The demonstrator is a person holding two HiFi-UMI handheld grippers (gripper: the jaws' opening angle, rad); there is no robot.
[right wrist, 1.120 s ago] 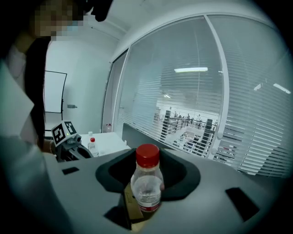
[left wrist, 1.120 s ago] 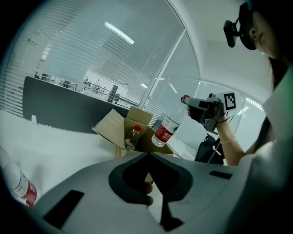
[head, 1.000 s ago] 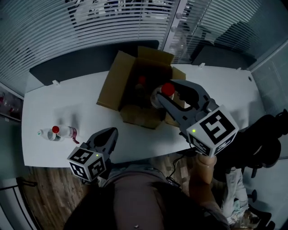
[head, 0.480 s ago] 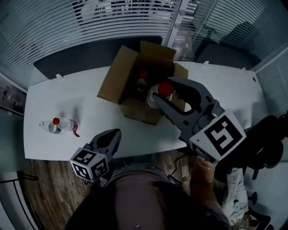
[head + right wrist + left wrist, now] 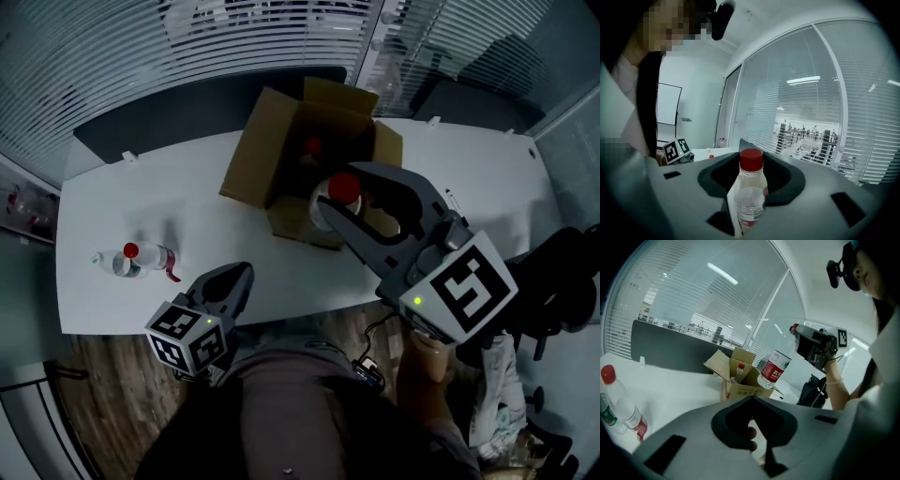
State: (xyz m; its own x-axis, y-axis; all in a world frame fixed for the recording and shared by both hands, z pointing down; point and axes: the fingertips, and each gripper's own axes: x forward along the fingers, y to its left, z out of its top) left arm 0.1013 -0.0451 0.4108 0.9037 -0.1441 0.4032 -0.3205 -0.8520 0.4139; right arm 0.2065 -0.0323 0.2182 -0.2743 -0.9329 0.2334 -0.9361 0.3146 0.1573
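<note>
Bottle [image 5: 344, 186] is hanging clamped tight in right gripper [image 5: 336, 187] over cardboard box [image 5: 272, 150], boxed bottle [image 5: 311, 147] already sitting inside; table bottle [image 5: 141, 260] is lying unpacked, left gripper [image 5: 244, 274] idling closed, empty.

Right gripper [image 5: 751, 163] has its jaws clamped on a clear plastic bottle [image 5: 750, 199], one jaw each side. The bottle stands upright between them, with its red cap [image 5: 751, 159] poking up near the tips, and there's a red label low down on it. Off to the left and further back you can see the left gripper [image 5: 676, 151] showing its marker cube, with a tiny red-capped bottle [image 5: 709, 156] near it on a white table [image 5: 701, 153]. The person [image 5: 628, 93] fills the left edge, head camera [image 5: 723, 18] up top. Behind it all are a glass wall with blinds [image 5: 797, 112] and a whiteboard [image 5: 668, 104].
</note>
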